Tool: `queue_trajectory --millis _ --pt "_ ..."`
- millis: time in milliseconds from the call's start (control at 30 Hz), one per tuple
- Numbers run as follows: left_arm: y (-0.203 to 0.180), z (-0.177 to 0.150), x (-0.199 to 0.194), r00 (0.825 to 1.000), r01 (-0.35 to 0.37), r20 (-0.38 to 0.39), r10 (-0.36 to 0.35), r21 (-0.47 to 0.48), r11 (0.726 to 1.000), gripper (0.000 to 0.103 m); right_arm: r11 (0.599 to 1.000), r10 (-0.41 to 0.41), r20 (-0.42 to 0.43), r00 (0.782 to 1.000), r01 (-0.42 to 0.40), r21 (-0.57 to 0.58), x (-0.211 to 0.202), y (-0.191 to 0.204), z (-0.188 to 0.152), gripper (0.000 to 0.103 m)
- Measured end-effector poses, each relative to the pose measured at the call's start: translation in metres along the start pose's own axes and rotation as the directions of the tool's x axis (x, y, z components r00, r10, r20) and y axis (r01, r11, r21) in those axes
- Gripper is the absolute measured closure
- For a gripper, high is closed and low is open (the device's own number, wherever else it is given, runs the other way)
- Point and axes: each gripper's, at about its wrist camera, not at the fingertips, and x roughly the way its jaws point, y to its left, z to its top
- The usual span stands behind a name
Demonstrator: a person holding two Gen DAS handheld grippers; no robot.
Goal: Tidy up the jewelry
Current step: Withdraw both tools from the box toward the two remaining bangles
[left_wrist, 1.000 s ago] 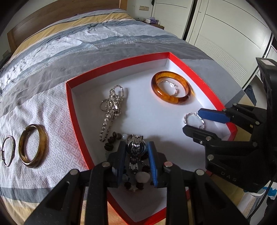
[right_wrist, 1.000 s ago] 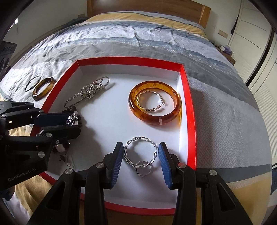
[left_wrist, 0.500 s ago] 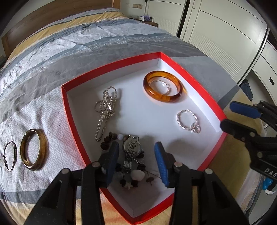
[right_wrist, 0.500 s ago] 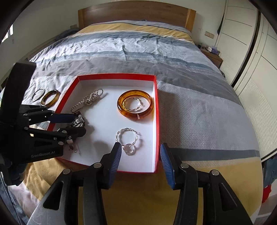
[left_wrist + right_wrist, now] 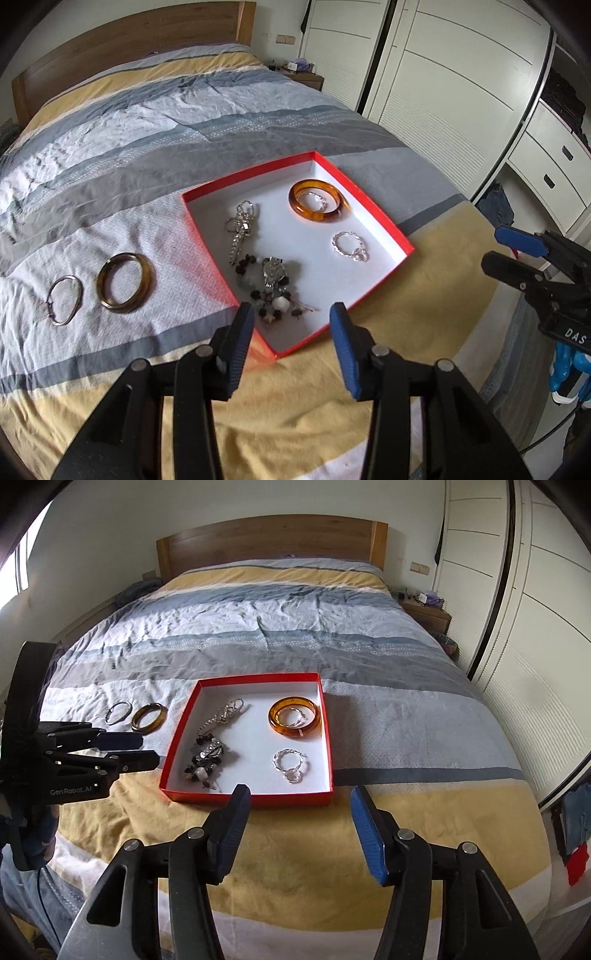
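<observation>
I have my left gripper (image 5: 291, 339) and right gripper (image 5: 301, 825) both spread wide and holding nothing, above the striped bedspread (image 5: 295, 627) near the red tray (image 5: 255, 799). Inside it lie an amber bangle (image 5: 293, 716), a silver chain (image 5: 223, 714) and a twisted silver bracelet (image 5: 290, 762). A brown bangle (image 5: 125, 282) and a thin silver hoop (image 5: 65, 300) rest on the bedspread just outside.

Beaded tangle (image 5: 271, 284) too small

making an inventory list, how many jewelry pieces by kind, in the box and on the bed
Chunky bangles: 2, amber bangle in the red box, brown bangle on the bed
Silver hoops and rings: 4
Silver chain: 1
Beaded strand with watch: 1 cluster, pieces unclear
Total: 8
</observation>
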Motion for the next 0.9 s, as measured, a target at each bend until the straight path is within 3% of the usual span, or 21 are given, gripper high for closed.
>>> queue_trajectory --millis 200,367,733,900 --pt "0.01 -0.031 -0.077 0.992 -0.098 0.078 0.099 -0.019 0.995 0.062 0.998 0.037 0.042 0.998 -0.038 0.04 -0.042 0.019 -0.01 0.046" --pt "0.027 -0.06 -0.135 0.979 -0.148 0.129 0.16 -0.096 0.984 0.062 0.996 0.068 0.087 0.994 -0.073 0.059 -0.078 0.04 -0.017 0.046" --pt "0.074 -0.123 -0.233 0.923 -0.267 0.211 0.322 -0.25 0.931 0.062 0.994 0.097 0.167 0.981 -0.102 0.027 -0.146 0.088 -0.026 0.046" --pt "0.096 -0.156 -0.265 0.908 -0.268 0.229 0.35 -0.324 0.907 0.062 0.992 0.119 0.186 0.975 -0.125 0.021 -0.169 0.108 -0.029 0.046"
